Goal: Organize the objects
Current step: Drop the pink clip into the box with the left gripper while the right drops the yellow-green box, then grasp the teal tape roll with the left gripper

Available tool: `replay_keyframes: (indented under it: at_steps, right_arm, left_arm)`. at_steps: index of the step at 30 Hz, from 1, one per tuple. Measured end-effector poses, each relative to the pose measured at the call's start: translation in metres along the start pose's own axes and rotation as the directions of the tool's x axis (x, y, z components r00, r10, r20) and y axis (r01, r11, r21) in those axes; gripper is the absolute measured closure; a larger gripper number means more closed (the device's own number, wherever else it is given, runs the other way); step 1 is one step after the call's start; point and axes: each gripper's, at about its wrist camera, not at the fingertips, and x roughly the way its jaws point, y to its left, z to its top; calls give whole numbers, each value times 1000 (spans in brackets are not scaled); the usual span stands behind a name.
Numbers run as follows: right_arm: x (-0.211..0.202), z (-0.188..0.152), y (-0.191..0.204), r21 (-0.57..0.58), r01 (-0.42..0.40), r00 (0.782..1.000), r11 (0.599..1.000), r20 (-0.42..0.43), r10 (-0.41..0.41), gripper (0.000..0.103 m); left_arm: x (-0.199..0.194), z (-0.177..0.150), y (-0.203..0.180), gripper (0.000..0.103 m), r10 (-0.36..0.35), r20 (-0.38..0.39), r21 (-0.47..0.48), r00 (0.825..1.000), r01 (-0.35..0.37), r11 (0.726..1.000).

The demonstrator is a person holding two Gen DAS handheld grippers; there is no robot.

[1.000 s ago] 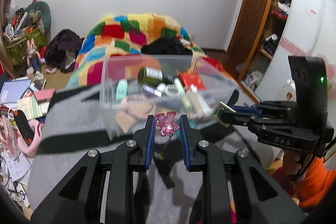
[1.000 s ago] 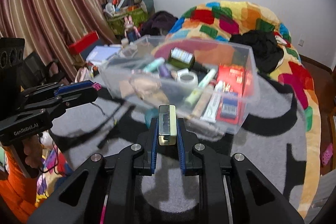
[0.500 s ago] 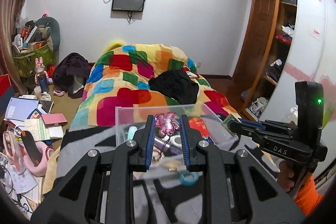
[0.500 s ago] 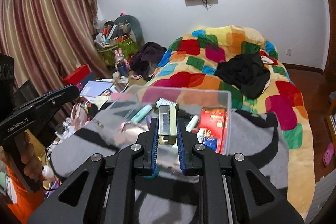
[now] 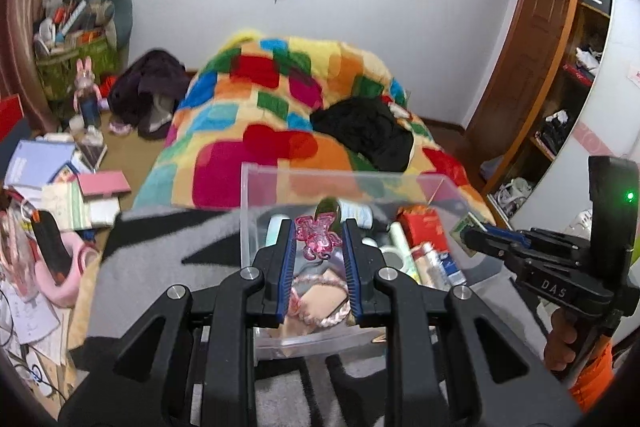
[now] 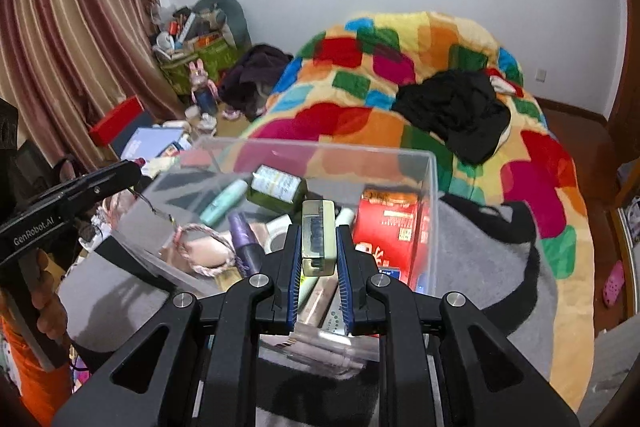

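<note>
Currently both grippers hang over the clear plastic storage bin (image 5: 256, 211), each loaded. Left side: the left gripper (image 5: 319, 247) is clamped on a small pink translucent butterfly-shaped clip (image 5: 318, 237), held over the near-left part of the bin, above a beige pouch with a pink braided cord (image 5: 320, 297). Bin middle is already crowded: dark green bottle with a white label (image 6: 276, 189), mint tube (image 6: 223, 201), purple tube (image 6: 245, 241), roll of white tape (image 6: 278, 227). Right side: the right gripper (image 6: 318, 259) is pinching a pale green rectangular block with a dark face (image 6: 318, 237), edge-on, above the near-right part, next to the red printed carton (image 6: 390, 227) standing by the right wall. Bin sits on a grey and black blanket (image 6: 480, 251) at the near end of the bed, with the multicoloured patchwork quilt (image 5: 260, 99) beyond it. My read: this is the drop-off step. Lower each tip below the rim before releasing, so nothing bounces off the wall. Clip is light and may stick to a pad; spread wide and pause. Aim the block at a gap, not onto the carton edge. Keep the two grippers apart while descending.
</note>
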Motion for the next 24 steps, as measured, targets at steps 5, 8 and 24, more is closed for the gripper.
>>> replay_keyframes:
  at_steps: [5, 8, 24]
  right_arm:
    - [11, -5, 0, -8, -14, 999, 1000, -49, 13, 88]
    - [9, -6, 0, -12, -35, 998, 999, -58, 34, 86]
    - [-50, -44, 7, -103, -34, 999, 994, 19, 36, 72]
  left_arm:
    - [13, -12, -1, 80, -18, -56, 1, 998, 18, 1000]
    - [11, -16, -8, 80, -21, -63, 16, 998, 22, 1000]
    - [-35, -50, -54, 51, -54, -47, 183, 997, 61, 981]
